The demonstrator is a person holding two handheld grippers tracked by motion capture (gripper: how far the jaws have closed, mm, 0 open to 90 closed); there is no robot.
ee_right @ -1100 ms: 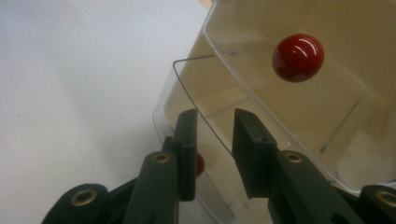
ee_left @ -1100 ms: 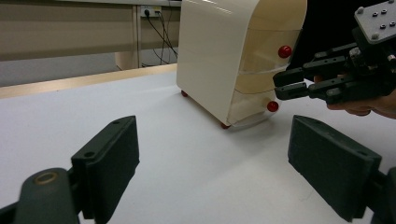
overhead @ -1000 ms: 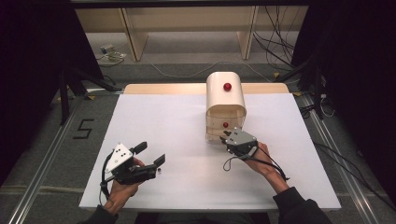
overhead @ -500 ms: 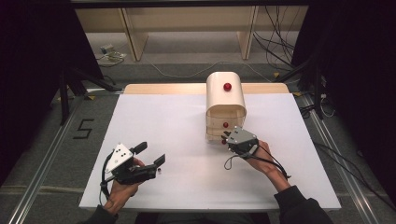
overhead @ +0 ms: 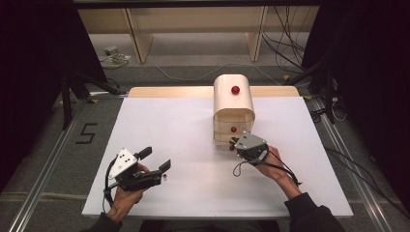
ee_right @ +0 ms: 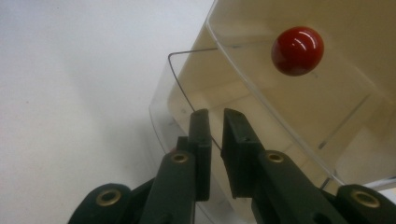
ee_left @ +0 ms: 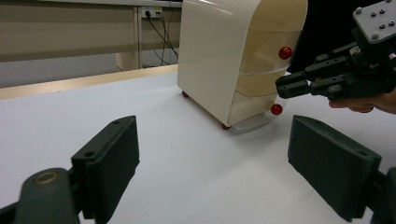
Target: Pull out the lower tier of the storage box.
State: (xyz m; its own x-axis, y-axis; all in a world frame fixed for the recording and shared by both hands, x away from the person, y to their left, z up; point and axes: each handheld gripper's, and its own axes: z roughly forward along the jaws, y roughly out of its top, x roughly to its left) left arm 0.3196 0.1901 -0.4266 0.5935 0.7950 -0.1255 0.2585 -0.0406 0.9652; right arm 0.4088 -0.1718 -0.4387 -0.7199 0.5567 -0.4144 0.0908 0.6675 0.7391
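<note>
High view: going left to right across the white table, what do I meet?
Left black two-jaw gripper, jaws apart, over bare white table → cream three-drawer plastic cabinet with red knobs → right black two-jaw gripper at the cabinet's lower drawers.

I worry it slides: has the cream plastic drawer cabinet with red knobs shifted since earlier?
No. The cream plastic drawer cabinet stays put against the table's wooden back edge.

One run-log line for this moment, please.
left gripper: open, empty, over table | right gripper: jaws just been closing, narrow gap, at clear drawer front of drawer cabinet | grip: unclear
</note>
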